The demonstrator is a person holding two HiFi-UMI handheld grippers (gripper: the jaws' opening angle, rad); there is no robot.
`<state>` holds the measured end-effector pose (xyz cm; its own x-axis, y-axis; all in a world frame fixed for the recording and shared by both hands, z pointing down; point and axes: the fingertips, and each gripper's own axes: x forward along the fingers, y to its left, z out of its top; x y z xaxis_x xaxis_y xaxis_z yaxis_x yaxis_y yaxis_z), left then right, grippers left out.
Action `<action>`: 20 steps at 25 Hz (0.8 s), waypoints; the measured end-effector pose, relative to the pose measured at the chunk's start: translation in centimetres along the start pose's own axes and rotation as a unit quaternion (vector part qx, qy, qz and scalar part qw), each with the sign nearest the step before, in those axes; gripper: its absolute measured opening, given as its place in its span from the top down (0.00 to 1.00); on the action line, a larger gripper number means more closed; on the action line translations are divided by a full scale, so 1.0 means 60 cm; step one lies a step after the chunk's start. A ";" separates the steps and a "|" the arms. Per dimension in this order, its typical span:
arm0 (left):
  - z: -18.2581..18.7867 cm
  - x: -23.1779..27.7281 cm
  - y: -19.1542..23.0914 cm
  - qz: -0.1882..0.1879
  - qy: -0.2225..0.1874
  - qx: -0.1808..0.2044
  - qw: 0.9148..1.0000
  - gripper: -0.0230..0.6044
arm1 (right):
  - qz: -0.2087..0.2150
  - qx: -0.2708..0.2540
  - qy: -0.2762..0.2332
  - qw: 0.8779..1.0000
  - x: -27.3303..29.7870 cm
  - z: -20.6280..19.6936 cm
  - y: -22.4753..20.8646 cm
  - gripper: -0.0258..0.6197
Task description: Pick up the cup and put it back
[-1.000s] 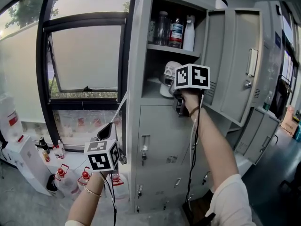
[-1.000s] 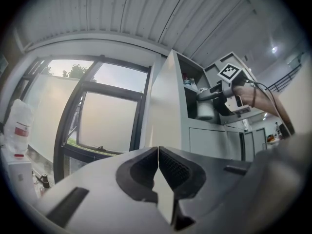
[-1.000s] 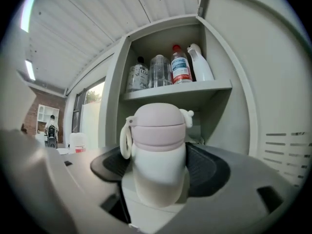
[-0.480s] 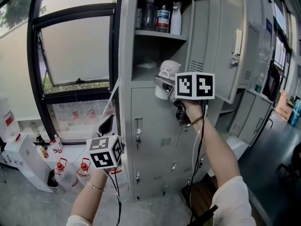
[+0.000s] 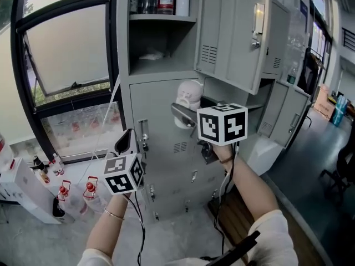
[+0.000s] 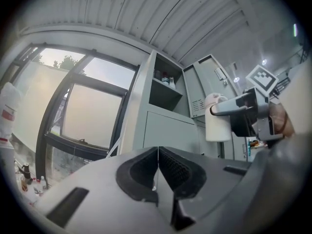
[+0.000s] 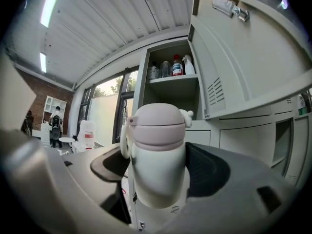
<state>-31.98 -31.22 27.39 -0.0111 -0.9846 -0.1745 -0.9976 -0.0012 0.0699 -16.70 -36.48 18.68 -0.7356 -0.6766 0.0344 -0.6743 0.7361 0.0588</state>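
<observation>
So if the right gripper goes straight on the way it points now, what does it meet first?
Most likely the closed lower door of the grey locker, just under the open compartment. The right gripper holds the cup, so the cup would touch first. Depth is hard to judge.

white cup, seemingly pale pink lid, grey cabinet.

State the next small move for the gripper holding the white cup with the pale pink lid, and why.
Probably raise the right gripper, lifting the white cup with the pale pink lid towards the open grey metal locker's lower shelf. The jaws clamp the cup upright, but it hangs before the closed door beneath that shelf.
</observation>
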 end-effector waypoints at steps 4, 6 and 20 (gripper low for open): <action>-0.034 0.010 -0.024 -0.008 0.010 -0.021 1.000 0.95 | -0.033 -0.022 0.010 0.999 -0.030 -0.048 -0.017 0.42; -0.051 0.012 -0.038 -0.010 0.015 -0.019 1.000 0.95 | -0.052 -0.024 0.012 0.998 -0.047 -0.075 -0.027 0.42; -0.144 -0.017 -0.166 -0.035 0.016 0.000 0.999 0.95 | -0.163 0.030 0.033 0.986 -0.163 -0.270 -0.089 0.43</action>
<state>-21.43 -31.69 35.35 0.0602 -0.9873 -0.1473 -0.9959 -0.0693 0.0580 -4.85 -34.16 34.18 -0.4752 -0.8755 0.0880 -0.8779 0.4784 0.0194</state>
